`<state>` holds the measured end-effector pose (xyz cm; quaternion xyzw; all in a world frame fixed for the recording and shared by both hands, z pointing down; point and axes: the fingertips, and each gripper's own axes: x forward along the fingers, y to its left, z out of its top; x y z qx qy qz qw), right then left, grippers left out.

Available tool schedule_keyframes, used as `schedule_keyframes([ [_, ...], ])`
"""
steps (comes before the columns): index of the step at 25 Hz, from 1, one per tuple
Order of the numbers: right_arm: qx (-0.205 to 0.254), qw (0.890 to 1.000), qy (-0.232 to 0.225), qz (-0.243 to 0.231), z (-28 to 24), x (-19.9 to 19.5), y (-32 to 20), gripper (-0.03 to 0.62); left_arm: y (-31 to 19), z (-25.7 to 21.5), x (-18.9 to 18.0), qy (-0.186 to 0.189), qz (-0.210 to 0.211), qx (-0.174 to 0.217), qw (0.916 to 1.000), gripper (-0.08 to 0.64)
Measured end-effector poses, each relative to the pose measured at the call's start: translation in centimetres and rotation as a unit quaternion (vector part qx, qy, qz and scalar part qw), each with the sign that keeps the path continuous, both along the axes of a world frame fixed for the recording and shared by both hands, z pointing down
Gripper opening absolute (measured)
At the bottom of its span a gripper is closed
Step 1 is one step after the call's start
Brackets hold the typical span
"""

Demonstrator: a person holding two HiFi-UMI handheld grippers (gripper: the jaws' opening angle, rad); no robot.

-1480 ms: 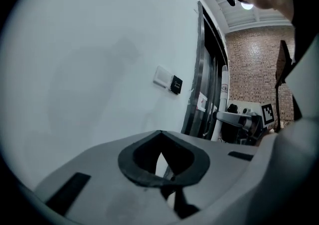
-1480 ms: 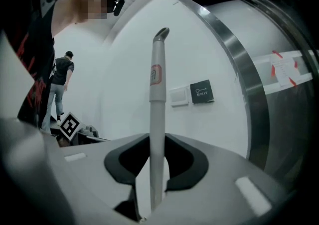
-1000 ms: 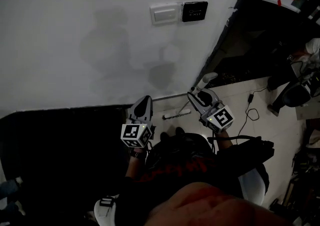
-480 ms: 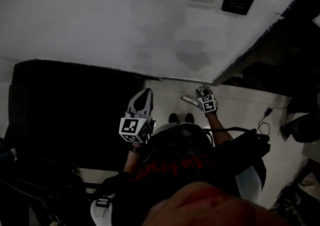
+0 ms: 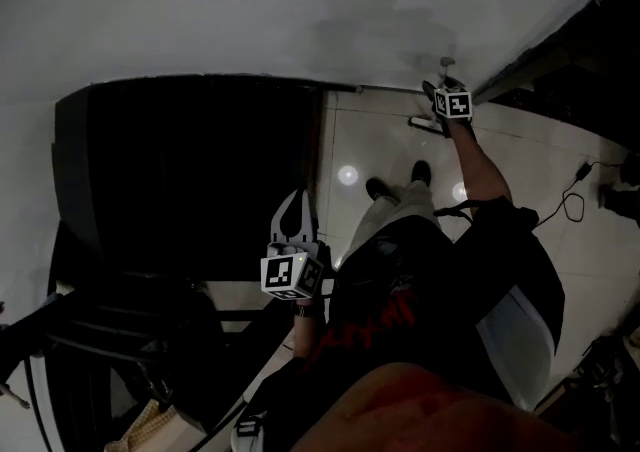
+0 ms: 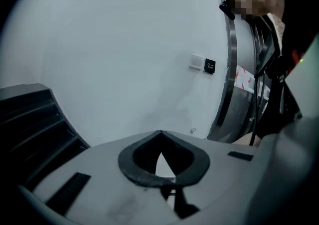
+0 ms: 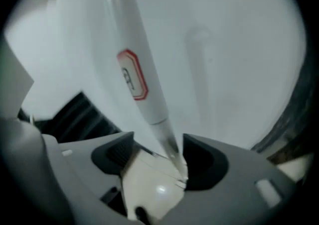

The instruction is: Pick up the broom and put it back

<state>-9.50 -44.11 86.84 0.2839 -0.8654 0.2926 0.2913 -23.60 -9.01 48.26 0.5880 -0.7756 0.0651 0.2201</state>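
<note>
The broom's white handle (image 7: 133, 77), with a red-edged label, slants from the top of the right gripper view down into the right gripper (image 7: 158, 144). Its jaws are opening. The handle's thin metal end lies between them beside the right pad (image 7: 202, 162), well apart from the left pad. In the head view this gripper (image 5: 440, 88) is small and low, near the floor where the white wall meets the tiles. The left gripper (image 5: 294, 198) hangs by the person's side over the dark block. Its fingertips meet with nothing between them (image 6: 159, 132).
A big black block (image 5: 190, 170) stands against the white wall. The person's shoes (image 5: 420, 173) are on glossy pale tiles, where a cable (image 5: 575, 200) also lies. A wall switch (image 6: 197, 62), a black panel (image 6: 210, 66) and a metal door frame (image 6: 232, 69) lie ahead of the left gripper.
The right gripper has sunk far down to the wall's foot and looks much smaller. The left gripper has drawn back beside the body. The head view has tipped down, losing the wall switches.
</note>
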Motion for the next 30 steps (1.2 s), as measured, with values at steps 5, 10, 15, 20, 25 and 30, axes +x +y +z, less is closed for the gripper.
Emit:
schedule_keyframes([
  [5,-0.034,0.981,-0.115,0.155,-3.6,3.6,0.4,0.331,2.1,0.2,1.1,0.008,0.017,0.021,0.9996,0.005],
  [10,-0.014,0.979,-0.146,0.140,-8.0,6.6,11.6,0.064,4.6,0.3,2.8,-0.001,0.084,0.026,0.9961,0.006],
  [15,0.072,0.980,-0.158,0.100,-16.5,7.6,23.8,0.000,9.4,1.7,4.5,0.017,0.161,0.050,0.9856,0.005],
  [20,0.170,0.968,-0.140,0.117,-25.4,9.1,36.7,0.000,17.4,2.5,6.5,0.038,0.227,0.063,0.9710,0.005],
  [25,0.241,0.959,-0.089,0.115,-33.6,10.8,44.5,0.000,22.7,-1.0,8.4,0.069,0.248,0.088,0.9622,0.005],
  [30,0.275,0.948,-0.067,0.144,-37.0,11.9,48.9,0.000,23.9,-1.9,8.8,0.085,0.305,0.086,0.9449,0.005],
])
